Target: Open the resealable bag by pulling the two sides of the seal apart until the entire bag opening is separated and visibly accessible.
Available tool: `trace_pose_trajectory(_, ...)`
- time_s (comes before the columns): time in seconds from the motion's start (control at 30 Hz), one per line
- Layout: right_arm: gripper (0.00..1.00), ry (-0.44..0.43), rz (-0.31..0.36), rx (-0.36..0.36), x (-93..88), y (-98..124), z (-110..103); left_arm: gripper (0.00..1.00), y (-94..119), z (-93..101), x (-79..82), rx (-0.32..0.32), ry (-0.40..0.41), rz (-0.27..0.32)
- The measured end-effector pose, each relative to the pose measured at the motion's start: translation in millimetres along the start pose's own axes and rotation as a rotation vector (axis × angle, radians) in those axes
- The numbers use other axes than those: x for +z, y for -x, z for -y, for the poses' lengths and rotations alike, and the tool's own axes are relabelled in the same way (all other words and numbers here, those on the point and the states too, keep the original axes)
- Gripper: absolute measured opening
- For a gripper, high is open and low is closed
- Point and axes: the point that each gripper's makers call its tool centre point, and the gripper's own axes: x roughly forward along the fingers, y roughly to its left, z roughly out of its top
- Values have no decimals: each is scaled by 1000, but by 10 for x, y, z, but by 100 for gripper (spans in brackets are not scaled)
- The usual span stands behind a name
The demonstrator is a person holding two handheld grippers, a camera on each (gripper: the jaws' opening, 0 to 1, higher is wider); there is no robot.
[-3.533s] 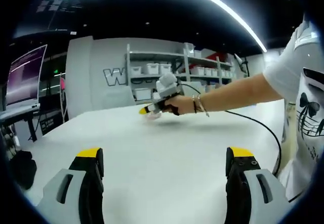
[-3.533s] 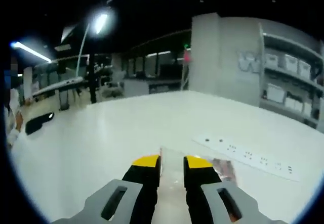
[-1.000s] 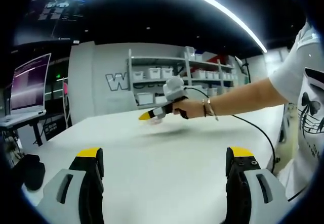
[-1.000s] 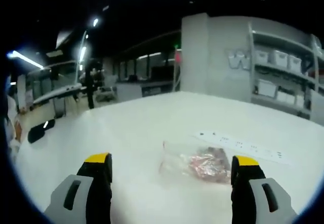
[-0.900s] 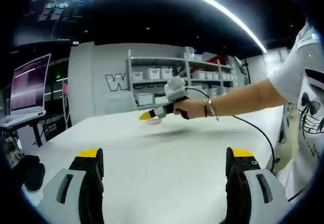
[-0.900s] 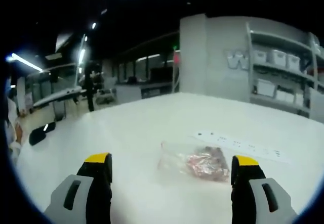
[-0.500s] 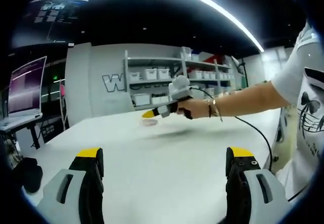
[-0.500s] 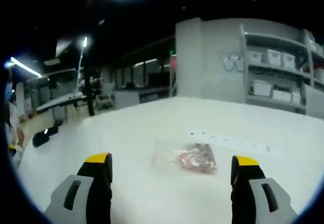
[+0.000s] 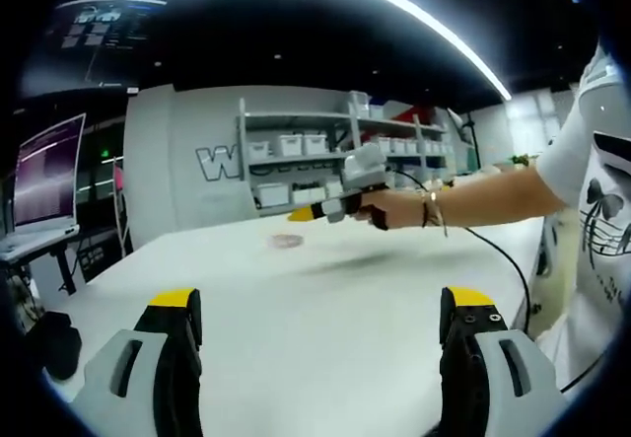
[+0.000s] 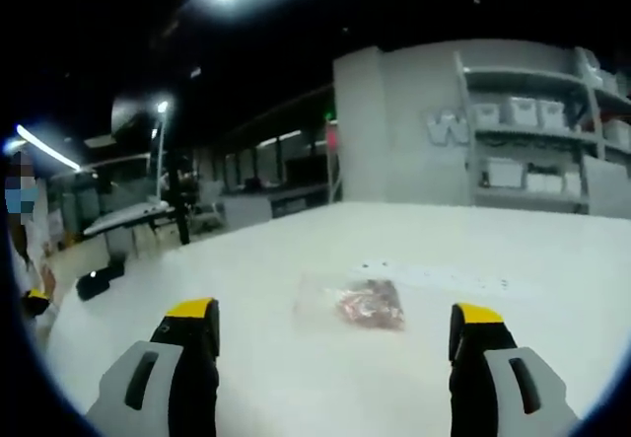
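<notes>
**Count of things in view**

One resealable bag (image 10: 355, 305) lies on one white table (image 10: 296, 358). Two grippers: the left gripper (image 9: 320, 309) and the right gripper (image 10: 335, 324), each with two yellow-tipped jaws. One power strip (image 10: 434, 277) lies beyond the bag. One shelf unit (image 9: 335, 156) stands at the far wall.

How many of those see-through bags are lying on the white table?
1. The clear resealable bag with reddish contents lies flat on the white table, ahead of the open right gripper and apart from it.
</notes>
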Motion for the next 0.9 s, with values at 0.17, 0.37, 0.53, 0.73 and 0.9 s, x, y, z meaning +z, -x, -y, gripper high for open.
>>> trace_pose_trajectory(0.17, 98, -9, 21, -3, 57, 110, 78, 100, -15, 40, 8, -10, -2, -1)
trace_pose_trajectory(0.37, 98, -27, 59, 0, 131, 283, 64, 100, -7, 61, 18, -15, -4, -1)
trace_pose_trajectory(0.53, 98, -30, 78, 13, 129, 421, 21, 100, -26, 81, 23, -19, -5, -2)
trace_pose_trajectory(0.73, 95, -31, 112, 9, 161, 637, 10, 100, -48, 122, -6, -31, -1, -11)
trace_pose_trajectory(0.9, 95, -39, 123, 12, 125, 757, -9, 100, -71, 136, -1, -37, 6, -7)
